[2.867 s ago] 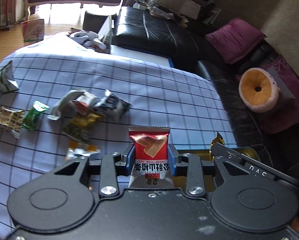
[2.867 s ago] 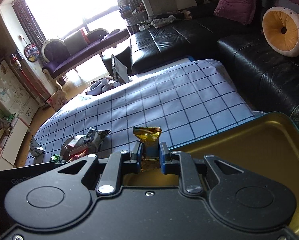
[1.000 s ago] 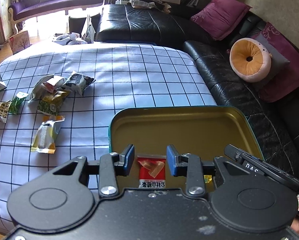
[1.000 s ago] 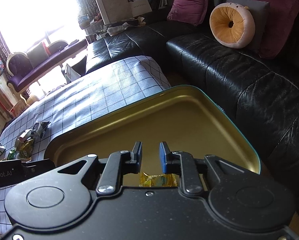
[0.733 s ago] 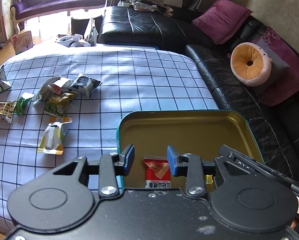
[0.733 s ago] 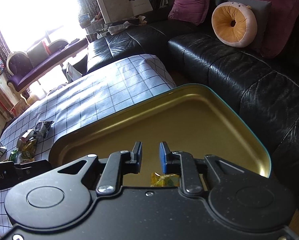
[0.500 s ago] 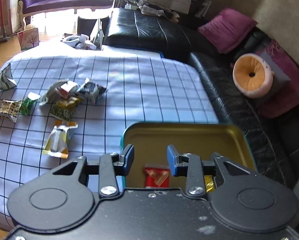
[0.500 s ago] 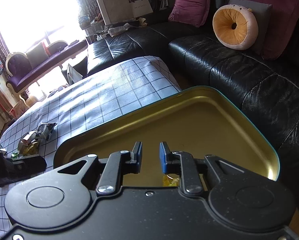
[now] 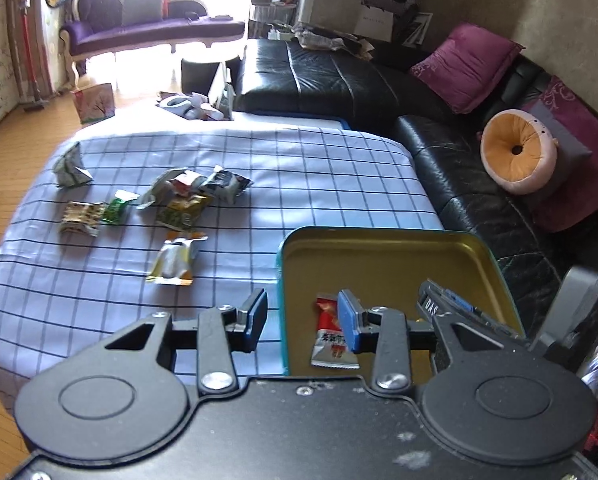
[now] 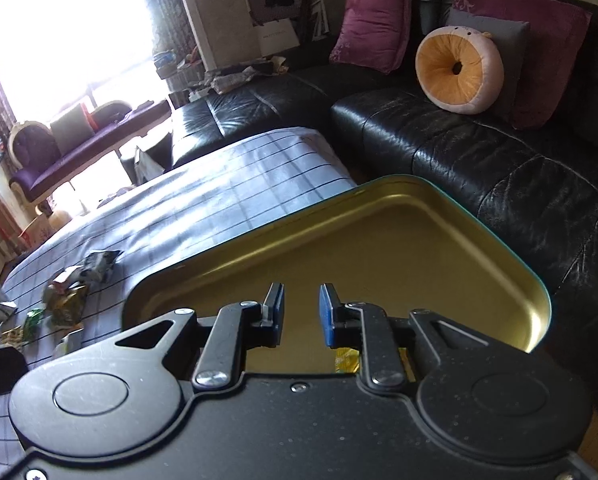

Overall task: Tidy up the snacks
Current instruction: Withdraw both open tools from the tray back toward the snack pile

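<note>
**Red Snack Lying in Tin, Both Grippers Empty**

While its jaws are opening with nothing between them, the left gripper (image 9: pixel 302 316) is hanging over the near left corner of the gold tin (image 9: pixel 383 240). Just below and behind its right finger, the red snack packet (image 9: pixel 331 340) is lying flat on the tin floor, its white end showing red Chinese characters too small to read. Alongside, the right gripper (image 10: pixel 301 312) is standing narrowly parted and empty, with a yellow wrapper (image 10: pixel 346 360) lying in the tin beneath its right finger. More snack packets (image 9: pixel 179 208) are lying scattered on the checked cloth (image 9: pixel 319 168), well apart from the tin.
</note>
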Motion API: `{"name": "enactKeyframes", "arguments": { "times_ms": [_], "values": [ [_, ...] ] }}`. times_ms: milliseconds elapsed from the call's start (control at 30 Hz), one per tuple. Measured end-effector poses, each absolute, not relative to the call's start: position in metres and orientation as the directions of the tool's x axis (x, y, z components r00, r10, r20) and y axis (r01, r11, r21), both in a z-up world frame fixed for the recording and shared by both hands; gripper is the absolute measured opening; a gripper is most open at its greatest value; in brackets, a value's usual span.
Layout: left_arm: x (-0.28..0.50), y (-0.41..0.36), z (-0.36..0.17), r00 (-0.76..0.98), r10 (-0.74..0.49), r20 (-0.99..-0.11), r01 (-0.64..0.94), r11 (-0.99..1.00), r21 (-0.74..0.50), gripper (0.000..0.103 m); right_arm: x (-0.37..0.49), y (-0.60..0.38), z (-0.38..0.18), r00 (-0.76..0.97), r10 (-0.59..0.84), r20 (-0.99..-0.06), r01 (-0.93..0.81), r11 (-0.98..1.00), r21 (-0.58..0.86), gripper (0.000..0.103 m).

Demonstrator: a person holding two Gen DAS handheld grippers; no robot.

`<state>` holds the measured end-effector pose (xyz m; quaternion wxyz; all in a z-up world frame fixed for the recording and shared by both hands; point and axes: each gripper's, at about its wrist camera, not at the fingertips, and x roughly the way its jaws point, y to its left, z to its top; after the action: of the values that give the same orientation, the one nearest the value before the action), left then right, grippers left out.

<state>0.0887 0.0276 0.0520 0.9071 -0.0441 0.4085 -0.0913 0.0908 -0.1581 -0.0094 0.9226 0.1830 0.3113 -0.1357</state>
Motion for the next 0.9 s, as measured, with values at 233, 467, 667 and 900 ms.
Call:
{"name": "enactKeyframes", "arguments": {
  "times_ms": [233, 467, 667, 900],
  "values": [
    [0.098, 0.024, 0.047, 0.654, -0.105, -0.749, 0.091, 0.994, -0.060, 0.040, 0.092, -0.161, -0.011, 0.811, -0.139, -0.569, 0.341, 0.902, 0.266, 0.035],
    [0.123, 0.021, 0.044, 0.654, -0.068, -0.754, 0.051, 0.998, -0.045, 0.040, 0.090, -0.182, -0.012, 0.813, -0.123, -0.570, 0.353, 0.882, 0.312, 0.035],
    [0.133, 0.006, 0.041, 0.641, -0.033, -0.767, 0.036, 0.999, -0.013, 0.040, 0.097, -0.194, -0.022, 0.777, -0.096, -0.622, 0.384, 0.856, 0.347, 0.035],
    [0.130, -0.013, 0.044, 0.649, -0.036, -0.760, 0.073, 0.997, 0.016, 0.041, 0.095, -0.199, -0.022, 0.776, -0.082, -0.625, 0.394, 0.837, 0.379, 0.035]
  ]
}}
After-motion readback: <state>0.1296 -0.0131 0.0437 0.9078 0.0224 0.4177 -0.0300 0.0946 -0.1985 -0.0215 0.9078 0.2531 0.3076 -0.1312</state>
